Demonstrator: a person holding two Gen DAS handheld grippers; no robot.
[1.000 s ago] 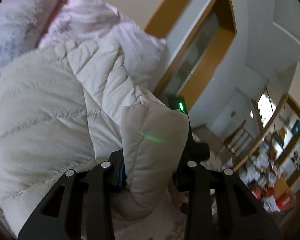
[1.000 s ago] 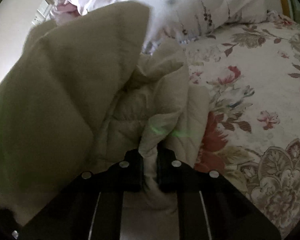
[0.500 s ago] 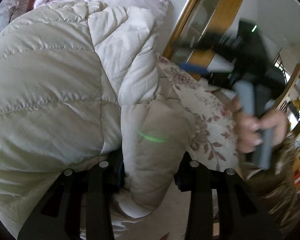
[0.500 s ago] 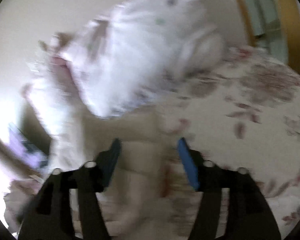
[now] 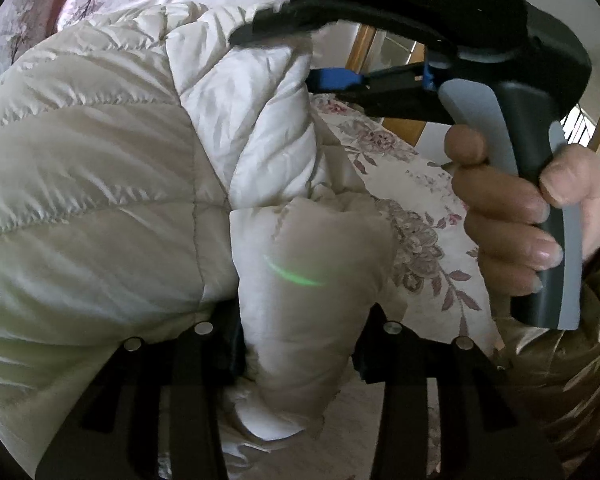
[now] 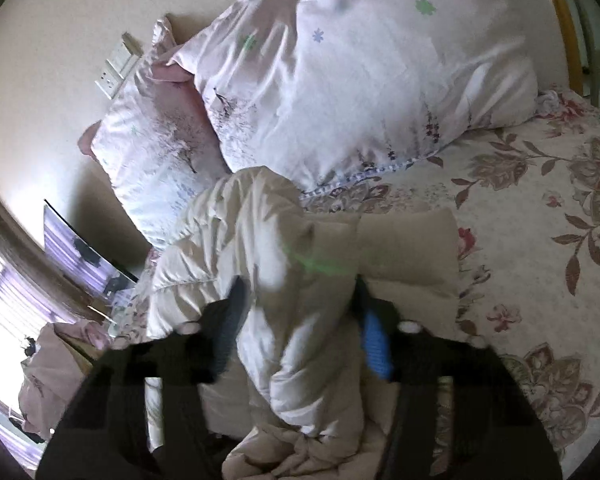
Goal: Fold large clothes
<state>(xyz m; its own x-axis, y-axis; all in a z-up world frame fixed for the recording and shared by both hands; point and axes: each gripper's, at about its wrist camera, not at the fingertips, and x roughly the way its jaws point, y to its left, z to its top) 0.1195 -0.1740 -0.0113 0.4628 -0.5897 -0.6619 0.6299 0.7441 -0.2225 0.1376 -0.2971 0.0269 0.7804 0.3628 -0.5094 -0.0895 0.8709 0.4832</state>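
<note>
Heaped on the bed, partly lifted: a cream quilted puffer jacket [image 5: 100, 160]. Pinched hard in the left gripper [image 5: 300, 332], jaws clenched on a thick padded roll of it, likely a sleeve end or hem.

Changed within the last second: had been clamped on a fold in the right gripper [image 6: 300, 328] too; now let go there, jaws spread wide and straddling a puffy ridge of fabric without squeezing. Seen from the left wrist as well, with the person's right hand [image 5: 520, 220] round the grey handle.

Probably means one fold laid down and a regrasp coming for the next; not yet a tidy packet.

Underneath, a pale floral bedspread [image 6: 540, 220]. Beyond, a large pink-white printed pillow [image 6: 380, 60] and a smaller one [image 6: 152, 152] against a cream wall with a white socket plate [image 6: 114, 68]. Off to one side, a wooden door frame [image 5: 360, 52].
</note>
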